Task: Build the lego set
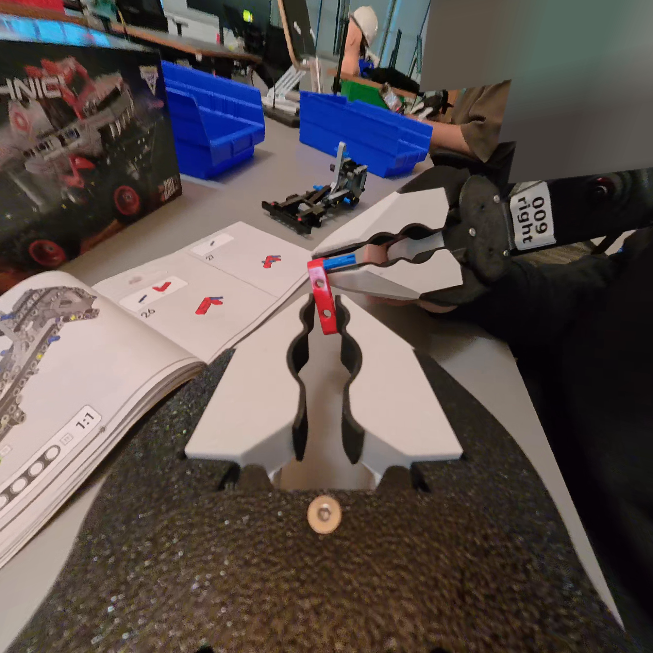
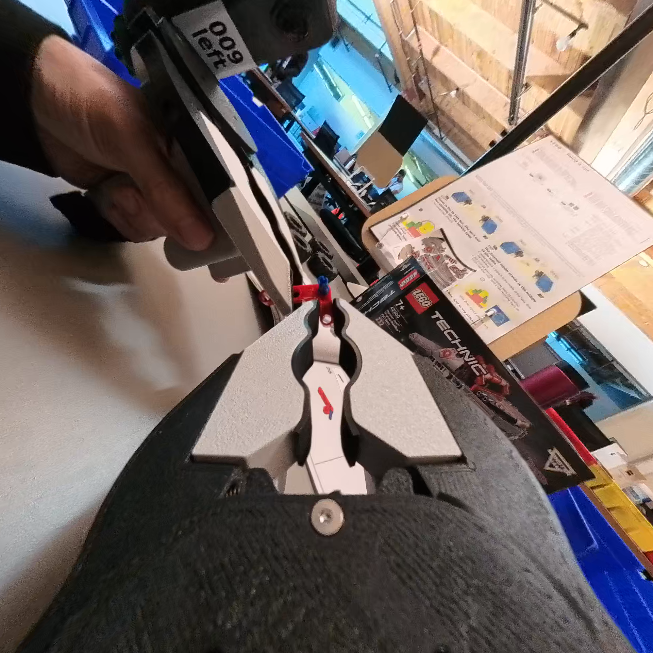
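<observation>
My left gripper (image 1: 324, 300) is shut on a red angled beam (image 1: 327, 323) and holds it upright above the table. My right gripper (image 1: 323, 265) comes in from the right, shut on a blue pin (image 1: 339, 262) whose end meets the beam's top corner. In the right wrist view the red beam (image 2: 305, 291) lies just past my right gripper (image 2: 325, 309), with a blue pin (image 2: 322, 282) sticking up from it; the left gripper (image 2: 288, 300) reaches in from the upper left. A partly built black assembly (image 1: 318, 201) lies on the table beyond.
An open instruction booklet (image 1: 176, 318) lies left of the grippers. The set's box (image 1: 77, 141) stands at the far left. Two blue bins (image 1: 212, 116) (image 1: 364, 130) sit behind. A clipboard with a printed sheet (image 2: 512, 229) and black tyres (image 2: 318, 254) show in the right wrist view. My left and right fingertips are right by each other. The partly built black assembly (image 1: 318, 201) is about 25 centimetres from my right fingertips.
</observation>
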`<state>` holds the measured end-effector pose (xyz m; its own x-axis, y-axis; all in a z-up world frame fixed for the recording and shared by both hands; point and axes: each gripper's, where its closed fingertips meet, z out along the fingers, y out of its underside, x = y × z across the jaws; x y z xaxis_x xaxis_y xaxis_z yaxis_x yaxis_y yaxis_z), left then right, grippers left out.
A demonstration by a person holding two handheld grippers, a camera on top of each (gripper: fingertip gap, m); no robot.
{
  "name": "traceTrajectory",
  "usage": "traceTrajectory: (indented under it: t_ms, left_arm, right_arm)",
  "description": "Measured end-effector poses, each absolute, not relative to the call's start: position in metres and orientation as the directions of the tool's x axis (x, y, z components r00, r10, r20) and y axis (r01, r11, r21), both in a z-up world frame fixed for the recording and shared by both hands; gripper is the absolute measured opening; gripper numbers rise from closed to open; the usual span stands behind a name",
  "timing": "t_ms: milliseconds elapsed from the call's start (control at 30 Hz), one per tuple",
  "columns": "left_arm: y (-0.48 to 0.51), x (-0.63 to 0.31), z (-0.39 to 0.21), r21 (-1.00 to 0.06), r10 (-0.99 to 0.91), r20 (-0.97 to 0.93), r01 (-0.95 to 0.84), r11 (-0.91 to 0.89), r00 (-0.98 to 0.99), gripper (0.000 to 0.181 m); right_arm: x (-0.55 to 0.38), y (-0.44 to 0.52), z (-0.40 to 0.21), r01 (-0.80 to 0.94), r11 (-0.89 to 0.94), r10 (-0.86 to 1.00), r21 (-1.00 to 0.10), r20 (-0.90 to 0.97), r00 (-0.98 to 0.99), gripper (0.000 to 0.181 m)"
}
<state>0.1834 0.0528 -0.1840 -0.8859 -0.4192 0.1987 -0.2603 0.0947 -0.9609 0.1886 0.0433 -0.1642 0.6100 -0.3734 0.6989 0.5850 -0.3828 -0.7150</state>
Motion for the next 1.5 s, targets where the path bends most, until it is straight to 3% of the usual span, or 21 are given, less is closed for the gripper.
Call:
traceTrajectory:
  t_ms: [100, 200, 367, 567, 967, 1067, 1200, 1367, 1500]
  left_arm:
    - [0.05, 0.182, -0.189, -0.949, -0.404, 0.22, -0.29, 0.12, -0.888, 0.019]
    - [0.049, 0.179, -0.19, -0.95, -0.391, 0.211, -0.282, 0.134, -0.896, 0.007]
    - [0.052, 0.184, -0.188, -0.967, -0.438, 0.114, -0.2, 0.156, -0.892, 0.007]
    - [0.048, 0.184, -0.185, -0.967, -0.44, 0.141, -0.219, 0.131, -0.887, 0.007]
    - [0.062, 0.192, -0.173, -0.977, -0.536, -0.135, 0.02, 0.214, -0.833, 0.004]
    - [0.069, 0.197, -0.177, -0.961, -0.562, -0.195, 0.043, 0.273, -0.804, 0.004]
    - [0.085, 0.204, -0.181, -0.902, -0.568, -0.372, 0.141, 0.408, -0.735, 0.005]
    - [0.08, 0.193, -0.187, -0.807, -0.43, -0.534, 0.288, 0.515, -0.728, 0.005]
    - [0.076, 0.185, -0.186, -0.79, -0.376, -0.56, 0.341, 0.509, -0.738, 0.005]
  right_arm:
    - [0.193, 0.039, -0.158, 0.568, -0.359, -0.417, -0.74, 0.672, 0.612, 0.005]
    - [0.193, 0.039, -0.158, 0.557, -0.341, -0.421, -0.757, 0.653, 0.63, 0.005]
    - [0.195, 0.041, -0.157, 0.562, -0.332, -0.421, -0.758, 0.652, 0.631, 0.005]
    - [0.191, 0.046, -0.155, 0.596, -0.35, -0.414, -0.722, 0.691, 0.593, 0.005]
    - [0.192, 0.053, -0.16, 0.561, -0.307, -0.393, -0.769, 0.639, 0.661, 0.007]
    - [0.194, 0.054, -0.166, 0.551, -0.332, -0.374, -0.766, 0.643, 0.668, 0.0]
    - [0.193, 0.054, -0.165, 0.48, -0.236, -0.358, -0.845, 0.535, 0.765, 0.02]
    - [0.185, 0.056, -0.167, 0.404, -0.155, -0.255, -0.901, 0.432, 0.865, 0.043]
    - [0.172, 0.065, -0.179, 0.446, -0.197, -0.157, -0.873, 0.477, 0.865, 0.036]
